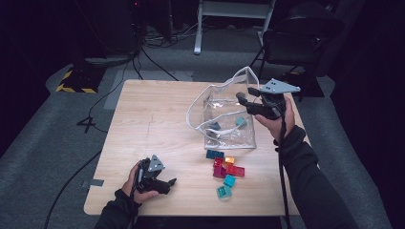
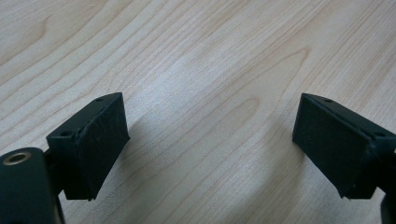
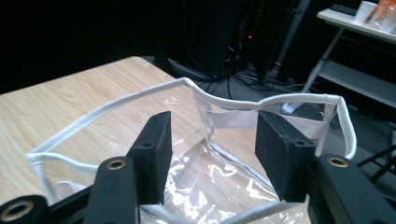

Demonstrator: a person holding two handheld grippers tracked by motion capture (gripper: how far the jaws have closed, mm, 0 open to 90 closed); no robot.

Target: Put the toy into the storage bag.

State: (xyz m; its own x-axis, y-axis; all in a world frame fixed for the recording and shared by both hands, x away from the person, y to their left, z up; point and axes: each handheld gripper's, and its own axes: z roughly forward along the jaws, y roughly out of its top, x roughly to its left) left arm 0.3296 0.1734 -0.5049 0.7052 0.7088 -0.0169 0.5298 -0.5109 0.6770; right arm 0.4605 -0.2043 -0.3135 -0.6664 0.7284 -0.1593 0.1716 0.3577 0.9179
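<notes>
**Grippers apart, clear bag standing open at right of centre**

Table (image 1: 153, 119) of pale wood grain, middle of the high view. Clear plastic bag (image 1: 229, 121) with white trim stands right of centre, mouth open; white strap (image 1: 196, 112) loops off its left side onto the wood. Two teal blocks show through the plastic, one at left (image 1: 216, 126), one at right (image 1: 240, 121).

Right gripper (image 1: 248, 101) sits at the bag's upper right edge, held by the right hand (image 1: 276, 121), jaws pointing left over the mouth. In the right gripper view the jaws stand spread, nothing pinched; the bag's white rim (image 3: 233, 103) runs across beyond them and crinkled plastic lies below and between them, clear of both pads.

Left gripper (image 1: 168, 183) rests at lower left of the high view, in the left hand (image 1: 138, 183), well apart from the bag. Left gripper view: jaws wide apart over bare wood, holding nothing.

Loose blocks (image 1: 224, 168) cluster below the bag, lower centre: teal, red, magenta, one orange (image 1: 229, 160). Several touch one another; two teal ones lie lowest.
</notes>
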